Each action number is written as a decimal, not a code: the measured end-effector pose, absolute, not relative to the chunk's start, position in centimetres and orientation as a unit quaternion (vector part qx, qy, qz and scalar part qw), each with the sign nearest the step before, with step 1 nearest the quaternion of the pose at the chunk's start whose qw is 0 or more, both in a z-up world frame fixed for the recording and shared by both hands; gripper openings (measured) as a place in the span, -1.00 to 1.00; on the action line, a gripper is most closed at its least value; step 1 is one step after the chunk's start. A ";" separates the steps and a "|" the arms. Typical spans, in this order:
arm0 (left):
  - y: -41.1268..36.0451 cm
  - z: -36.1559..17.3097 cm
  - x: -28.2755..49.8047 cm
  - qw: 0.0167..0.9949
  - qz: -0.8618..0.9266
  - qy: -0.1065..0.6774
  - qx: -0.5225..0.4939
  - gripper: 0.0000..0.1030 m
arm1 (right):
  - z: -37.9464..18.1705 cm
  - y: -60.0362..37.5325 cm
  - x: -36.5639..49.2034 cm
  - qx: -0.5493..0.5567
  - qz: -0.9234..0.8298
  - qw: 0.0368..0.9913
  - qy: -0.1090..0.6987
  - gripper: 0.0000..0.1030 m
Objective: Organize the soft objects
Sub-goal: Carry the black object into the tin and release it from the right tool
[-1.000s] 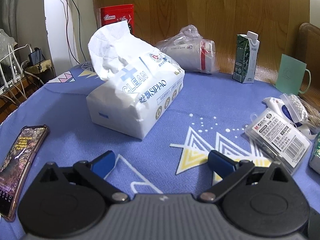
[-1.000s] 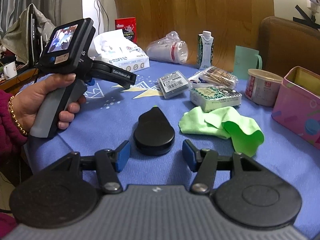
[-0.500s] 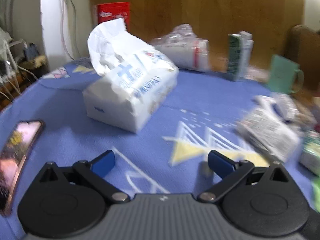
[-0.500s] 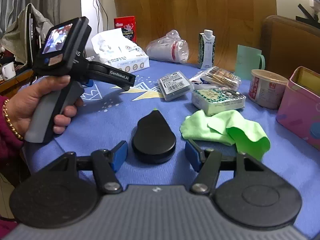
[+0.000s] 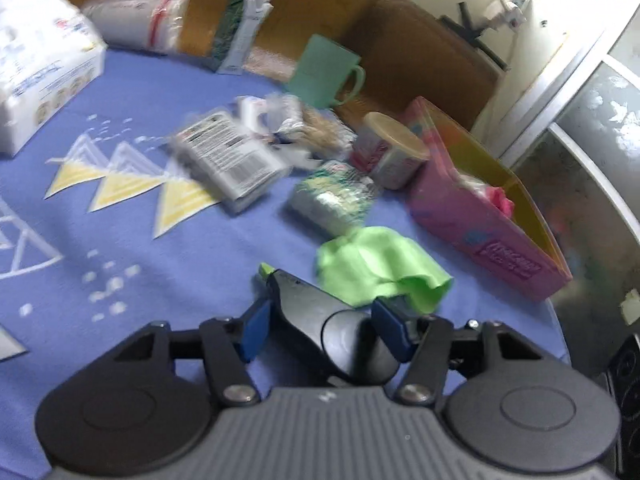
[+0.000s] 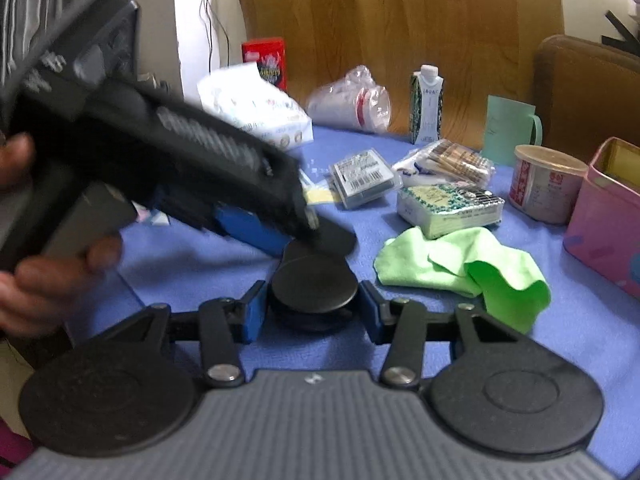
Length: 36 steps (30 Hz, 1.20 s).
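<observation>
Both tools, left (image 5: 320, 330) and right (image 6: 310, 312), are closing around the black case (image 6: 314, 288) (pads not clearly pressing). Beside it, the cloth (image 6: 460, 268) could snag and get dragged.

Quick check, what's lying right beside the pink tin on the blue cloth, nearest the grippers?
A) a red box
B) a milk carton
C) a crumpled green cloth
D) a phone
C: the green cloth lies crumpled on the tablecloth just left of the pink tin, next to the black case between the right gripper's closing jaws.

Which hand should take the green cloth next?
Right, probably: both jaws are closing around the black case, but the green cloth lies on the right gripper's side, away from the left gripper.
</observation>
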<state>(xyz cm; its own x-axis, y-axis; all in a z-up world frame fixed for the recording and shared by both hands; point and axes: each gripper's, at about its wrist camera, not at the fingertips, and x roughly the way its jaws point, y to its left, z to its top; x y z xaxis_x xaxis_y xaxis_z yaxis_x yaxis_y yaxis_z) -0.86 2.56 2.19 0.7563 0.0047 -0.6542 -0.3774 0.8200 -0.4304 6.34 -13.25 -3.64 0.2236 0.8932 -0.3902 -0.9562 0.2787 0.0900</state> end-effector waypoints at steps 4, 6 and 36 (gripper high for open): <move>0.8 5.8 2.6 0.918 0.072 0.309 -0.237 0.07 | -1.6 -15.5 7.3 -0.063 0.562 0.814 0.132 -0.01; -0.8 7.4 5.4 0.929 0.054 0.300 -0.209 0.07 | -0.6 -16.8 8.2 -0.058 0.536 0.836 0.104 -0.01; 1.7 8.0 11.2 0.944 0.105 0.254 -0.184 0.36 | 0.0 -20.9 24.1 0.014 0.271 0.952 0.142 0.17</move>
